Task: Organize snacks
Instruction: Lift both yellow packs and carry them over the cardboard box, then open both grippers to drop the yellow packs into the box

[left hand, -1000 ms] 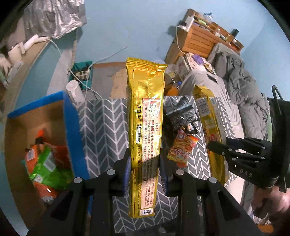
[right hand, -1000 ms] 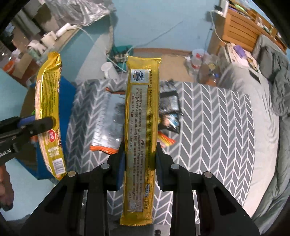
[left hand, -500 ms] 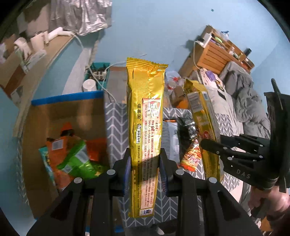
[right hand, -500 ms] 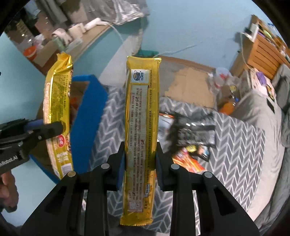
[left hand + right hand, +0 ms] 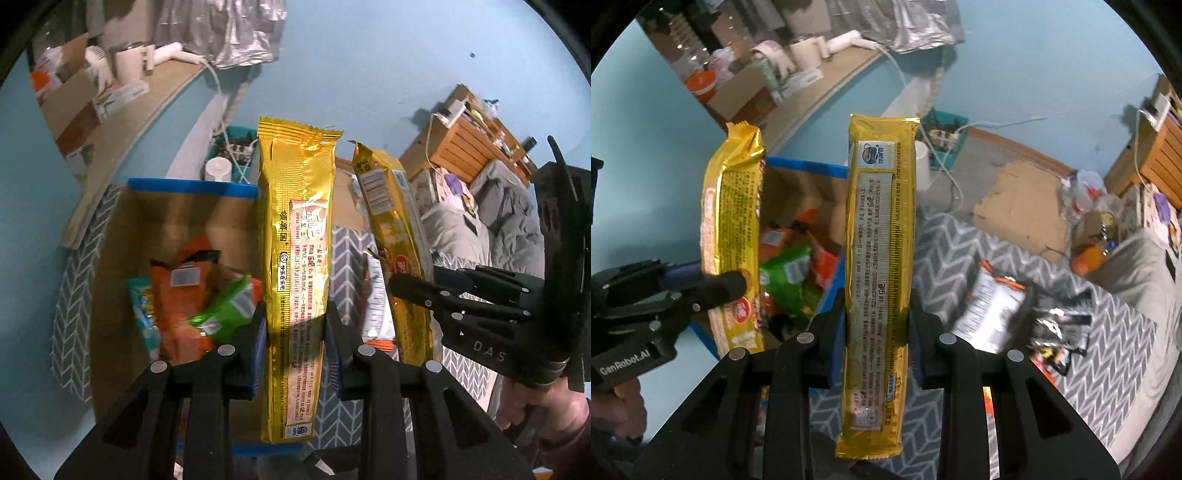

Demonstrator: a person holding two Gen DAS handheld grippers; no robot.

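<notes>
Each gripper's fingers pinch one long gold snack pack, the left gripper [image 5: 295, 343] over the cardboard box [image 5: 192, 186] and the right gripper [image 5: 877, 325] beside its blue rim, so a released pack may catch this rim and fall outside.

both wrist cams: steep downward, close | shared: blue-rimmed box [image 5: 192, 186] [image 5: 805, 166] (each sees other's claw)

At centre frame the right tool [image 5: 877, 325] clamps a long gold foil snack packet [image 5: 881, 266] upright. At left, the left tool [image 5: 713, 284] grips a second gold foil packet [image 5: 733, 236] above the blue-rimmed cardboard box [image 5: 809, 168] holding orange and green snack bags [image 5: 790, 269].
</notes>
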